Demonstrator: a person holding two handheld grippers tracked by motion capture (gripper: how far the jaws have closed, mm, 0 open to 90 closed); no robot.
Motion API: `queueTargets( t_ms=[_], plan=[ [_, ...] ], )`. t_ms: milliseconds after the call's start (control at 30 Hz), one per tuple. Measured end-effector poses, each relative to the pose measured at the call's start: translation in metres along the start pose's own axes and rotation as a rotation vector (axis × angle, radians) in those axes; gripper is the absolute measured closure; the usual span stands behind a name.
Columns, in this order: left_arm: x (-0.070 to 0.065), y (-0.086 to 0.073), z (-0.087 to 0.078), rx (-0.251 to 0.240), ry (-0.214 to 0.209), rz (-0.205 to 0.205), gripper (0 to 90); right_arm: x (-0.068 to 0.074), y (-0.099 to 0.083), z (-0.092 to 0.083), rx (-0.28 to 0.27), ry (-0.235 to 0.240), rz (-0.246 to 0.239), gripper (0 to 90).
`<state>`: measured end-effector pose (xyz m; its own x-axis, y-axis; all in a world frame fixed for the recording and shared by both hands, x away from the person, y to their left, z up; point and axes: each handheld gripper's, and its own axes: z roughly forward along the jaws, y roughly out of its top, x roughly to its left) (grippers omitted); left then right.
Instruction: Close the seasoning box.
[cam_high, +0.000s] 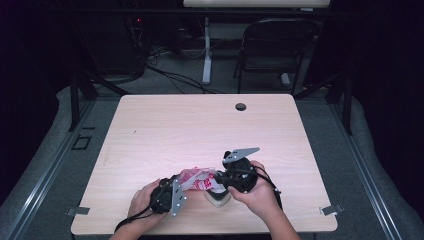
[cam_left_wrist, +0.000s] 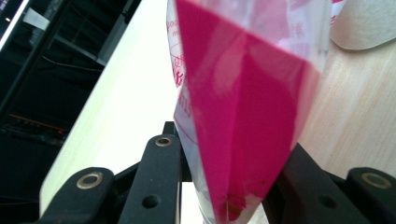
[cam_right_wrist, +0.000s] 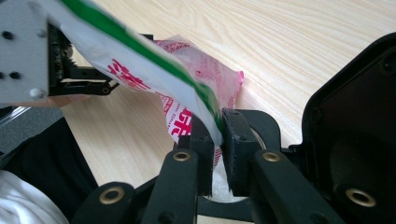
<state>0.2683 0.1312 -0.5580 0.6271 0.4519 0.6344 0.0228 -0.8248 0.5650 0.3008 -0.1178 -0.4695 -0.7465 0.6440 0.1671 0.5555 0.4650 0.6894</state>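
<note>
Spanning both grippers: the plastic bag (cam_high: 197, 179) hung stretched just above the table's (cam_high: 200, 125) near edge, its long axis running left to right between the hands.
Left gripper (cam_high: 172, 192): jaws clamped on the bag's pink end, the film pinched between them in the left gripper view (cam_left_wrist: 243, 130).
Right gripper (cam_high: 220, 178): jaws close together about the green-striped edge (cam_right_wrist: 205, 105); whether they pressed or had slackened, I could not tell.
Nearer hand: neither; each met one end.
Beneath: a pale flat piece (cam_high: 218, 198) lay on the table under the right gripper.
Room: bare wood lay open beyond the bag; the near edge was close.
</note>
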Motion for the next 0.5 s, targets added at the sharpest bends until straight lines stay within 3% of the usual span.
queueTargets(
  t_ms=[233, 500],
  plan=[
    [0.003, -0.006, 0.006, 0.009, -0.070, -0.074, 75.2, 0.000, 0.000, 0.000, -0.008, 0.005, 0.007, 80.5],
    [0.003, -0.010, 0.011, 0.009, -0.126, -0.115, 75.6, 0.000, 0.000, -0.001, -0.025, 0.026, 0.012, 72.3]
  ],
)
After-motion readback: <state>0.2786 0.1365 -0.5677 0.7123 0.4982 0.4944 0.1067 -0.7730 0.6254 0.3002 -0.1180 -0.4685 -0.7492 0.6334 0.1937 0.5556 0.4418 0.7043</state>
